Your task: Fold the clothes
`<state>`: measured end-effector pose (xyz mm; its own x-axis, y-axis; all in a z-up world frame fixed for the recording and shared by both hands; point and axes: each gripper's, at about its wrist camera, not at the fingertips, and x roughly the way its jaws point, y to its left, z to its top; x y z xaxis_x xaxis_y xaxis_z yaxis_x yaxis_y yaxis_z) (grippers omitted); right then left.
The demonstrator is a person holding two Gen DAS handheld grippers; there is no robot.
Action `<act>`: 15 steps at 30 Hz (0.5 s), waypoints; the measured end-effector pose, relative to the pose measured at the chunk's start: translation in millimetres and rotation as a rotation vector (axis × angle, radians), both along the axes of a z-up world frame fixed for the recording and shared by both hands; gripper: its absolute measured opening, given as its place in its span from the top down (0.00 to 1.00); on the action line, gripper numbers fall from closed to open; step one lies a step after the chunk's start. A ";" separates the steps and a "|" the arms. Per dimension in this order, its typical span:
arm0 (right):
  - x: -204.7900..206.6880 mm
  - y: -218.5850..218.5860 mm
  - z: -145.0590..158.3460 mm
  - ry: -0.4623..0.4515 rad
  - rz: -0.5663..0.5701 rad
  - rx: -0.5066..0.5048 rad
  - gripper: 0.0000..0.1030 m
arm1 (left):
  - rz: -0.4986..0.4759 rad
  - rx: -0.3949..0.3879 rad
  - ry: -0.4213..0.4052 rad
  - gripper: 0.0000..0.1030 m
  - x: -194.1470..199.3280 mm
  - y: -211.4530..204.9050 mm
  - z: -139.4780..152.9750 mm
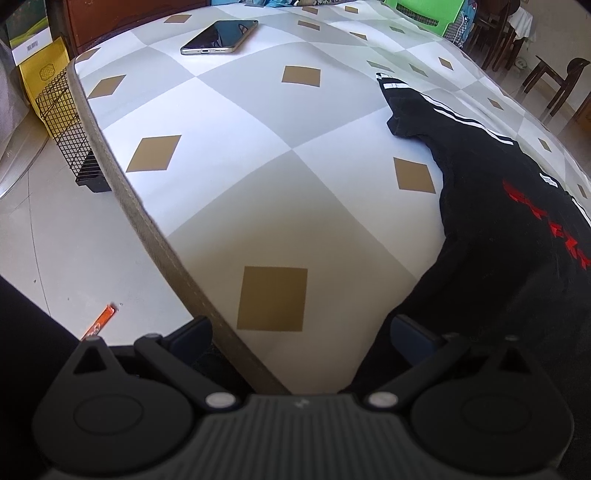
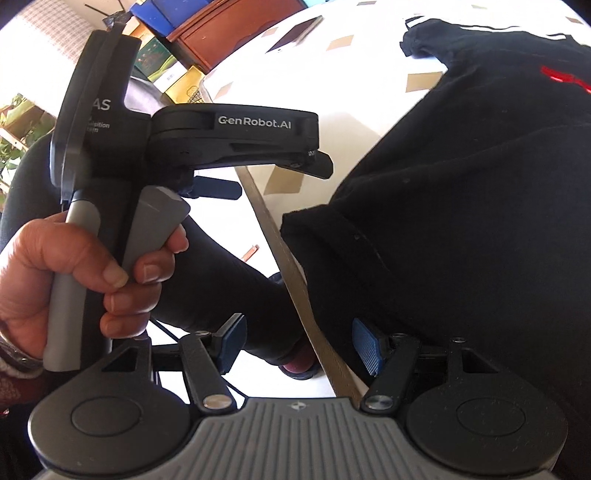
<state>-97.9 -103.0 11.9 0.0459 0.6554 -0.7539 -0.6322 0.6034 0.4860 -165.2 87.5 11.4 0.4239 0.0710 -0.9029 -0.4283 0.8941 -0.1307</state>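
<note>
We hold both claws spread, empty: left claw point(image 1: 299, 328), right claw point(image 2: 299, 345), at bed point(image 1: 258, 206) near edge. Risk: black cotton T-shirt point(image 1: 498, 229) overhangs, slides off if pinched shallow.

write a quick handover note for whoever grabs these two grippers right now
Left gripper: jaws open, nothing held, over the mattress's near edge.
Right gripper: jaws open, nothing pinched, at the hem of the black shirt.
Shirt lies unfolded on the mattress, sleeve spread toward the far side. A phone sits at the far end.
Done: no fold visible.
Left: grip the hem and fold.
</note>
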 end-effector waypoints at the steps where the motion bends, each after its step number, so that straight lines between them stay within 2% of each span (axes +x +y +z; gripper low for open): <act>1: 4.1 -1.8 3.6 -0.005 -0.019 0.015 0.38 | 0.000 -0.004 -0.004 0.00 -0.4 -0.2 1.0; 5: 22.4 -0.5 13.4 -0.058 -0.046 0.021 0.38 | -0.004 -0.003 -0.012 0.00 0.0 -1.3 3.9; 9: 34.5 7.9 6.1 -0.066 -0.035 0.006 0.39 | -0.001 -0.007 -0.015 0.00 -0.3 -0.3 4.4; 15: 37.3 19.5 -5.7 -0.115 0.018 -0.017 0.48 | 0.003 -0.004 -0.015 0.00 -0.6 1.2 3.8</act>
